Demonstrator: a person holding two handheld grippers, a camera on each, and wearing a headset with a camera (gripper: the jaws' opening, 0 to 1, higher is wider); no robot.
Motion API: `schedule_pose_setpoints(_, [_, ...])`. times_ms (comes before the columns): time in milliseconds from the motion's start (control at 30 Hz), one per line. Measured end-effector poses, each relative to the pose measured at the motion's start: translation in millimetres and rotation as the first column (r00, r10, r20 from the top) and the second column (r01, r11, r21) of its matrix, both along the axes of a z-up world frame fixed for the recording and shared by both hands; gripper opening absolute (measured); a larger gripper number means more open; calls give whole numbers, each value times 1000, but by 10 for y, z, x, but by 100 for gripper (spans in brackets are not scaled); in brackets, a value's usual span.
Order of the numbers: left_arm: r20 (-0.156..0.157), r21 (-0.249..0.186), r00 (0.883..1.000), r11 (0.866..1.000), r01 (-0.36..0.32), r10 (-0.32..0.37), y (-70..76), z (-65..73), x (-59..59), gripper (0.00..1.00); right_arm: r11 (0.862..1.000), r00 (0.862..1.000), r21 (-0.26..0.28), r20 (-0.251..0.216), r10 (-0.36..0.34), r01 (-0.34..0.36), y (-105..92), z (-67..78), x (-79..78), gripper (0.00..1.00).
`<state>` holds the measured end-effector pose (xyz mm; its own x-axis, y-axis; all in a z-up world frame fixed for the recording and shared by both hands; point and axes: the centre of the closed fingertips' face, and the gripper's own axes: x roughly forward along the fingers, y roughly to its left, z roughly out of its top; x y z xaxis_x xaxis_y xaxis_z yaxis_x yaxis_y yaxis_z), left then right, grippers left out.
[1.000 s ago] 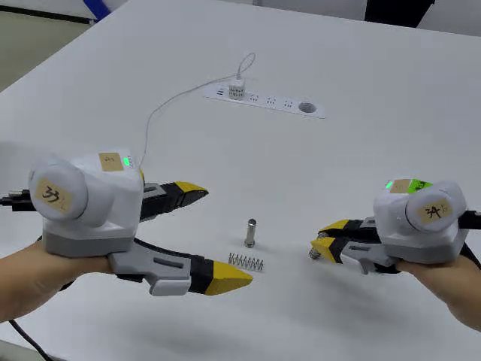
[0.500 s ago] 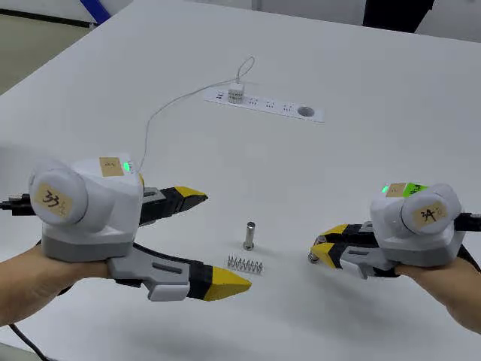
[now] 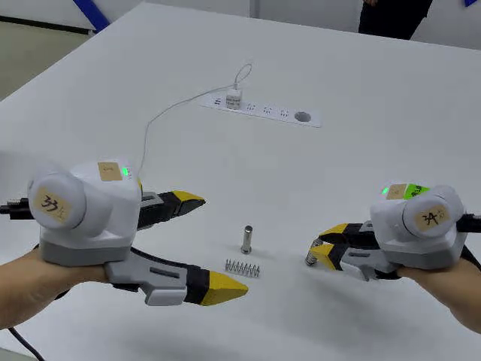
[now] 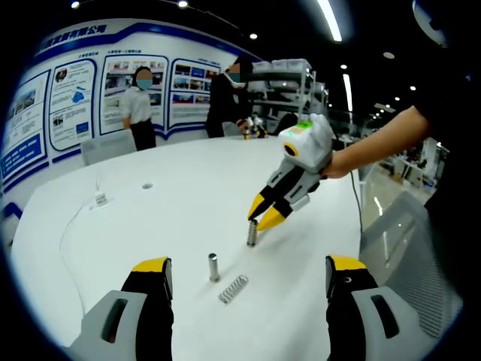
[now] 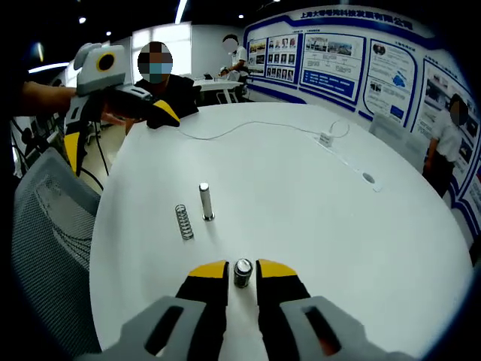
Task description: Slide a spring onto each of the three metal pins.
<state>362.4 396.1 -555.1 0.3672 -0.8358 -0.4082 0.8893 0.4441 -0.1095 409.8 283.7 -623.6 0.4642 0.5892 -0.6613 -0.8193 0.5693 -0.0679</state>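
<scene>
A bare metal pin (image 3: 247, 239) stands upright on the white table (image 3: 361, 165), and a loose spring (image 3: 243, 267) lies flat just in front of it. My left gripper (image 3: 209, 242) hovers to their left, open wide with nothing between its jaws; the left gripper view shows the pin (image 4: 213, 267) and spring (image 4: 233, 288) ahead. My right gripper (image 3: 322, 247) is shut on a second pin (image 5: 243, 272), which stands on the table with what looks like spring coils around it. That gripper (image 4: 269, 212) and its pin (image 4: 252, 232) face my left camera.
A white power strip (image 3: 259, 110) with a plugged adapter and a thin cable (image 3: 161, 113) lies farther back on the table. A grey mesh chair (image 5: 45, 248) stands at the table's edge. People stand beyond the far side near wall posters.
The head camera has tilted a little, shifting the whole picture. Both grippers, the pins and the spring stay where they were.
</scene>
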Motion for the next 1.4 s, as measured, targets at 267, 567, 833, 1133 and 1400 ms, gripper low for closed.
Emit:
schedule_pose_setpoints(267, [3, 0, 1000, 1000, -6, 6, 11, 5, -1, 86, 1000, 999, 1, 37, 25, -25, 77, 132, 8, 16])
schedule_pose_setpoints(567, [6, -11, 1000, 1000, -2, 2, 12, 54, -9, 83, 998, 996, -6, 49, 71, -70, 201, 199, -34, 17])
schedule_pose_setpoints(833, [3, -5, 1000, 1000, -11, 11, 116, 43, -11, 82, 996, 995, 20, 43, 86, -87, 361, 214, -75, 17])
schedule_pose_setpoints(1133, [-24, -3, 999, 999, -32, 32, 221, -32, -19, 81, 990, 991, 28, 20, 135, -135, 648, 119, -199, 17])
schedule_pose_setpoints(1400, [-36, -6, 999, 999, -34, 34, 263, -75, -23, 82, 986, 986, 12, -14, 169, -169, 812, -74, -259, 17])
